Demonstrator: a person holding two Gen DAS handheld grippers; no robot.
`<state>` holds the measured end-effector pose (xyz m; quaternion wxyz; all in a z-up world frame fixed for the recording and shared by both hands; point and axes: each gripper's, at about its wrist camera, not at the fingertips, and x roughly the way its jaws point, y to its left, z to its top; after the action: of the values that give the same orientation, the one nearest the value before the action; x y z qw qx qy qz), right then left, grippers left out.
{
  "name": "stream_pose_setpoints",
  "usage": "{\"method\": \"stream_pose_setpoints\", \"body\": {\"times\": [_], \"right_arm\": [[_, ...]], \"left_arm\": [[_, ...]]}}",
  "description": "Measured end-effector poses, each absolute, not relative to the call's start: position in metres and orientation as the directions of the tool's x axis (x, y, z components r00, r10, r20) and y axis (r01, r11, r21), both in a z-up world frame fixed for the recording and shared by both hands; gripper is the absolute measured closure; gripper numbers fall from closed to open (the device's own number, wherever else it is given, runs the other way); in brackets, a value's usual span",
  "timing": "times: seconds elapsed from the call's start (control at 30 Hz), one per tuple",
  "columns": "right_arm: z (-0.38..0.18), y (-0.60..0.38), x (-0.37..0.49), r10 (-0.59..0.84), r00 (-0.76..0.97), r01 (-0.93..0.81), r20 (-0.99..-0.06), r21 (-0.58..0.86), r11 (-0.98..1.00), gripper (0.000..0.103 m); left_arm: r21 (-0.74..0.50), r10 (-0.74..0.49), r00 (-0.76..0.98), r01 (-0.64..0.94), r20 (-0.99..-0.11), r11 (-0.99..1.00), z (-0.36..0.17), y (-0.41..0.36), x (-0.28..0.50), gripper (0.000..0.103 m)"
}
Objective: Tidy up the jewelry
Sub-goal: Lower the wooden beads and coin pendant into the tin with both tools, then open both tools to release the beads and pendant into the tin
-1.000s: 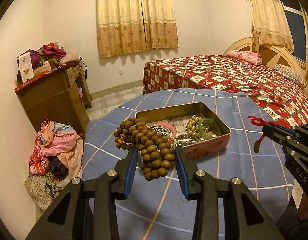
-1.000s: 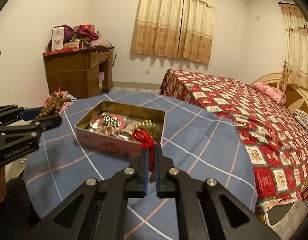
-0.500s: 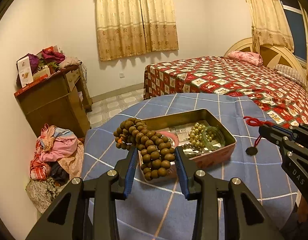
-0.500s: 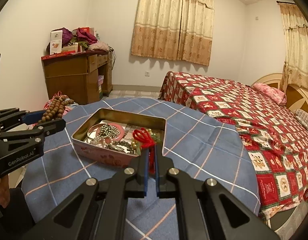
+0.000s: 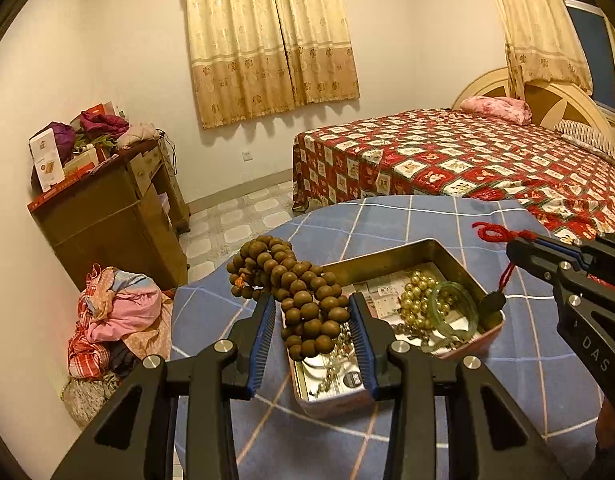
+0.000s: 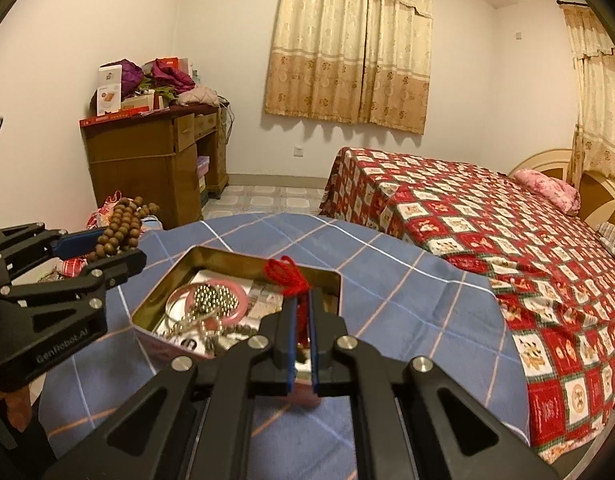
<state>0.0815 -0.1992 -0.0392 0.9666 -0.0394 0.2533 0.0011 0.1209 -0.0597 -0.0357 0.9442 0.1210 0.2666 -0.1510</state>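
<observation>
An open metal tin [image 5: 387, 254] [image 6: 243, 258] sits on the round table's blue checked cloth [image 5: 427, 216]. It holds gold beads [image 5: 417, 296], a green glass bangle [image 5: 455, 304], a pink bangle [image 6: 243, 300] and silver beads [image 6: 211, 296]. My left gripper [image 5: 313, 312] [image 6: 107, 248] is shut on a bunched strand of brown wooden beads [image 5: 303, 300], which hangs over the tin's near left part. My right gripper [image 6: 303, 300] [image 5: 519, 246] is shut on a red cord [image 6: 285, 272]. The cord's dark pendant [image 5: 492, 302] dangles at the tin's right corner.
A bed with a red patterned cover [image 5: 467, 152] stands beyond the table on the right. A wooden desk piled with boxes and clothes [image 5: 107, 216] is at the left wall. A heap of clothes [image 5: 115, 320] lies on the floor by it.
Both grippers have moved in over the tin with their loads. The bead strand now hangs above the tin's inside, and the pendant has come to the tin's right corner.
</observation>
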Motion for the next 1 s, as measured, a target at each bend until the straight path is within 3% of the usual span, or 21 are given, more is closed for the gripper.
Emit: {"method": "stream_pose_setpoints", "body": {"times": [0.4,0.5,0.53,0.57,0.6,0.63,0.67,0.7,1.0], "right_arm": [[-0.067,-0.200,0.123,-0.017,0.833,-0.025,-0.553,-0.067,0.997,0.096],[-0.075,-0.198,0.127,-0.019,0.819,-0.032,-0.573,-0.080,0.996,0.095],[-0.076,-0.199,0.126,-0.030,0.822,-0.024,-0.569,-0.088,0.996,0.094],[-0.077,-0.200,0.126,-0.041,0.820,-0.014,-0.571,-0.091,0.996,0.088],[-0.077,-0.201,0.125,-0.046,0.818,-0.007,-0.573,-0.090,0.996,0.069],[-0.077,-0.202,0.122,-0.059,0.822,0.008,-0.566,-0.093,0.996,0.058],[-0.075,-0.203,0.118,-0.088,0.832,0.033,-0.547,-0.110,0.993,0.038],[-0.074,-0.203,0.114,-0.109,0.839,0.049,-0.533,-0.126,0.991,0.030],[-0.058,-0.212,0.091,-0.164,0.852,0.104,-0.497,-0.147,0.984,0.030]], "left_arm": [[0.173,-0.202,0.786,0.363,-0.584,0.915,-0.060,-0.075,0.155,0.064],[0.182,-0.197,0.784,0.366,-0.589,0.913,-0.065,-0.078,0.158,0.062],[0.184,-0.193,0.783,0.364,-0.591,0.913,-0.066,-0.078,0.159,0.056],[0.186,-0.188,0.785,0.359,-0.591,0.914,-0.066,-0.078,0.159,0.041],[0.191,-0.178,0.794,0.346,-0.582,0.919,-0.065,-0.078,0.157,0.031],[0.200,-0.162,0.809,0.325,-0.565,0.924,-0.064,-0.076,0.155,0.016],[0.208,-0.149,0.823,0.306,-0.548,0.929,-0.063,-0.074,0.152,0.013],[0.209,-0.144,0.826,0.300,-0.545,0.931,-0.062,-0.072,0.151,0.013],[0.156,-0.113,0.843,0.227,-0.526,0.961,-0.050,-0.047,0.136,0.013]]}}
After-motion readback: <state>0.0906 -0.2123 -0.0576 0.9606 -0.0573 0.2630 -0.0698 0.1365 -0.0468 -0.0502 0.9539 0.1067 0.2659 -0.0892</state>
